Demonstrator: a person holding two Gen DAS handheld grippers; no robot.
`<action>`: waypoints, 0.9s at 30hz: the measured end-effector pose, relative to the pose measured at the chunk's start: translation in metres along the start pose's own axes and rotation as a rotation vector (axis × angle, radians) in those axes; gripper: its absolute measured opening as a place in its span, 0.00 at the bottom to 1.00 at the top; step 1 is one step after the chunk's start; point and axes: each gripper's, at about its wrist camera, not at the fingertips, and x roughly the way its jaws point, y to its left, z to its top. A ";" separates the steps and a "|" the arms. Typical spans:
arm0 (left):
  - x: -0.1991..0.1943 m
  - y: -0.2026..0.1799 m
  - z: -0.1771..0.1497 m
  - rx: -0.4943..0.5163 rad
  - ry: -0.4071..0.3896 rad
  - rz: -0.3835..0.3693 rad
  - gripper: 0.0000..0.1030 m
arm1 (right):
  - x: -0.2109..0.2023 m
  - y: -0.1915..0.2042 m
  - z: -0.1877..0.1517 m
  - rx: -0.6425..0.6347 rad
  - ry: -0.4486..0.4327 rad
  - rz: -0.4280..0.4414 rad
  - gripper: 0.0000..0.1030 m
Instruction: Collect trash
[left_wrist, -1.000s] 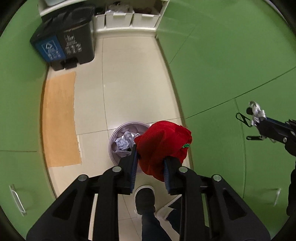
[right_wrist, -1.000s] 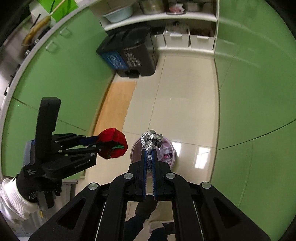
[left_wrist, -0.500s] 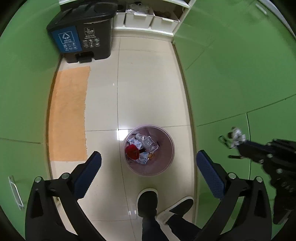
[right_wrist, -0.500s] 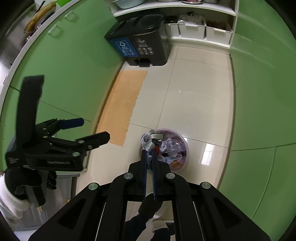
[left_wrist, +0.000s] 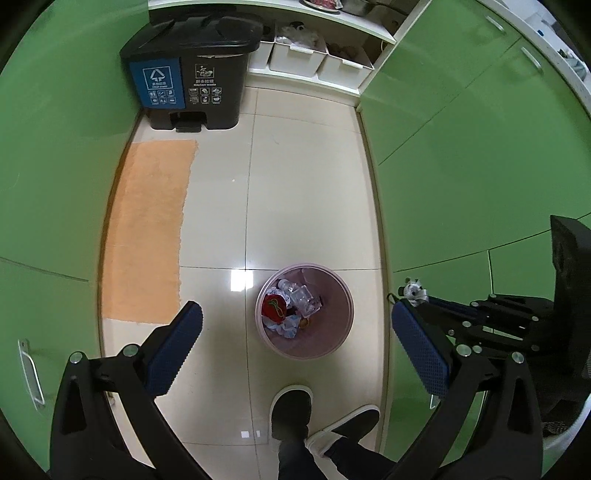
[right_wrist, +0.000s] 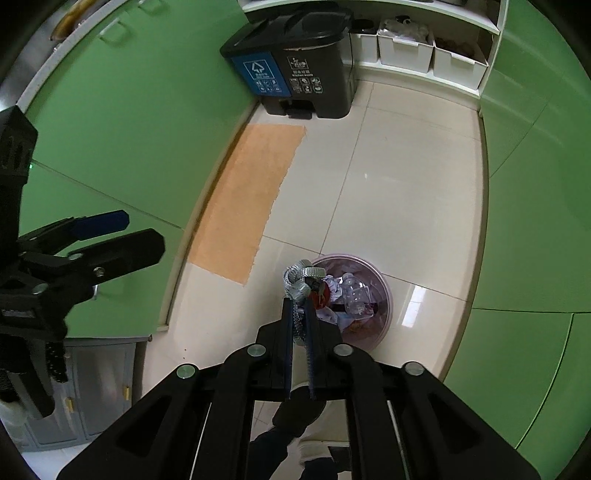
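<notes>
The left tool is held with its pads spread wide and nothing between them, well above the pink bin on the floor, where the red mesh bag now lies among the bottles. The right tool is clamped on a grey strap, its jaws having just eased slightly; the strap is poised over the bin's left rim, presumably so that it can be dropped in.

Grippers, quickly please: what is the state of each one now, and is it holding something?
Left gripper: open wide, holding nothing.
Right gripper: closed on the grey strap, over the pink bin.
</notes>
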 end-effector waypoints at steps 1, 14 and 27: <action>0.000 0.001 -0.002 -0.002 0.000 0.000 0.97 | 0.001 0.000 0.000 0.002 -0.003 -0.004 0.11; -0.012 0.000 -0.007 0.001 -0.013 0.009 0.97 | -0.007 -0.015 -0.010 0.080 -0.018 -0.071 0.95; -0.107 -0.060 0.008 0.065 -0.054 -0.011 0.97 | -0.134 -0.004 -0.012 0.138 -0.112 -0.113 0.95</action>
